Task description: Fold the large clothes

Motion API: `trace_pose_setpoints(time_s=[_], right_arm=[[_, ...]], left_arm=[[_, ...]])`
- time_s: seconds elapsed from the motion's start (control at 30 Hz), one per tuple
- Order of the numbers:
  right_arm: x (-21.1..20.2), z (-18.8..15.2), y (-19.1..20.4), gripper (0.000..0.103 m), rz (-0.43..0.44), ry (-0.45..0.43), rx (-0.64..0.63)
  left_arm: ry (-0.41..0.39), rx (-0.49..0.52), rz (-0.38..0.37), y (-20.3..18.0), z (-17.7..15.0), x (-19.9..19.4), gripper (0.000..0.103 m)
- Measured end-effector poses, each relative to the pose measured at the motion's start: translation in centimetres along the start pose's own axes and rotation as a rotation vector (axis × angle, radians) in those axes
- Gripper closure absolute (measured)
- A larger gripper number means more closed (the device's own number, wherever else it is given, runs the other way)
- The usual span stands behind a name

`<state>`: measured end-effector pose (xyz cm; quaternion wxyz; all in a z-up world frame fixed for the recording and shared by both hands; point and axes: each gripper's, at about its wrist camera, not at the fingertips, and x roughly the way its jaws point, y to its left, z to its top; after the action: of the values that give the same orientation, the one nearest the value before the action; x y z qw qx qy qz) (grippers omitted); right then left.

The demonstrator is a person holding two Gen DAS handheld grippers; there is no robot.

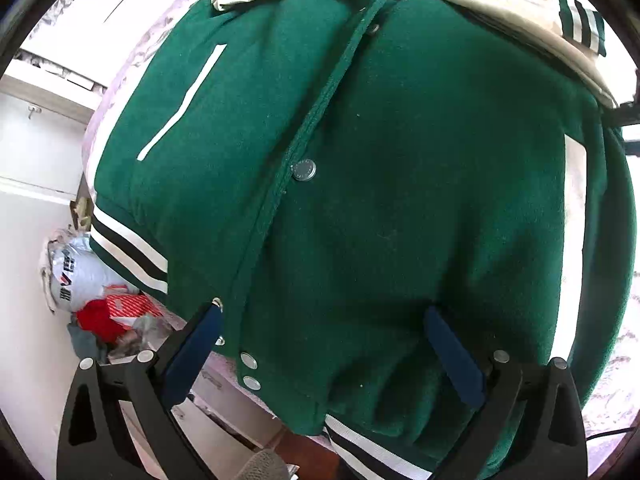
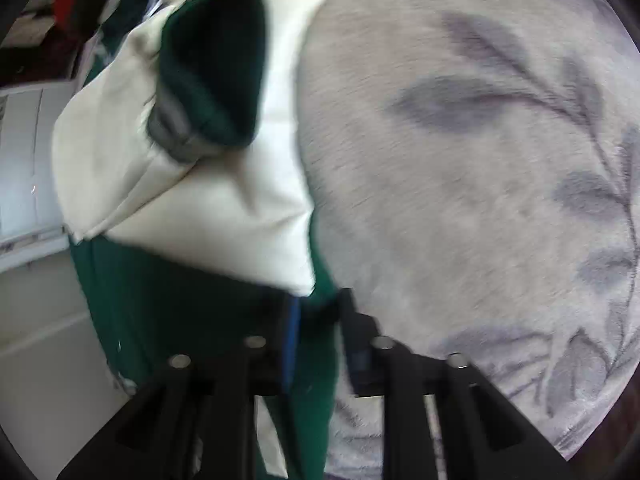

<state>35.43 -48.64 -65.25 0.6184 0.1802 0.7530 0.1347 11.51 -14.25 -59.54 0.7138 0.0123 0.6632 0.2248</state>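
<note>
Left gripper [image 1: 320,320] hangs over the green jacket [image 1: 380,200], jaws spread wide, nothing clamped between them; the jacket lies front-up on a pale leaf-patterned blanket [image 2: 480,160], a snap button [image 1: 303,170] on its placket; right gripper [image 2: 316,312] sits at the jacket's edge, green cloth between its narrowed fingers, though blur hides whether they pinch it; a cream sleeve [image 2: 200,216] lies folded just beyond.
</note>
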Motion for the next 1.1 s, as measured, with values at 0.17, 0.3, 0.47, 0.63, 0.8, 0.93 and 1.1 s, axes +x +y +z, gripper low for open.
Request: trace_pose_setpoints(time_s=[0.17, 0.3, 0.47, 0.63, 0.8, 0.93, 1.1], right_arm=[[1.3, -0.8, -0.1, 0.089, -0.11, 0.032, -0.077], [0.5, -1.2, -1.6, 0.088, -0.099, 0.028, -0.083], [-2.8, 0.8, -3.0, 0.063, 0.076, 0.082, 0.01], [-9.1, 7.2, -8.1, 0.049, 0.191, -0.105, 0.16], [-8.4, 16.0, -9.3, 0.042, 0.371, -0.15, 0.274], [-6.1, 19.3, -7.8, 0.039, 0.397, -0.088, 0.284], [-6.4, 18.8, -3.7, 0.083, 0.281, -0.143, 0.161]], left_arm=[[-0.007, 0.02, 0.021, -0.8, -0.1, -0.1, 0.0], [-0.006, 0.029, 0.044, -1.0, 0.0, -0.4, 0.0], [-0.048, -0.003, 0.059, -1.6, 0.8, -3.2, 0.0], [-0.114, -0.117, -0.029, -2.5, 3.4, -5.8, 0.0], [-0.085, -0.104, -0.102, -7.1, 7.0, -3.6, 0.0], [-0.039, -0.044, -0.107, -10.3, 8.6, -1.2, 0.0], [-0.04, -0.02, -0.099, -11.1, 8.9, -1.0, 0.0]])
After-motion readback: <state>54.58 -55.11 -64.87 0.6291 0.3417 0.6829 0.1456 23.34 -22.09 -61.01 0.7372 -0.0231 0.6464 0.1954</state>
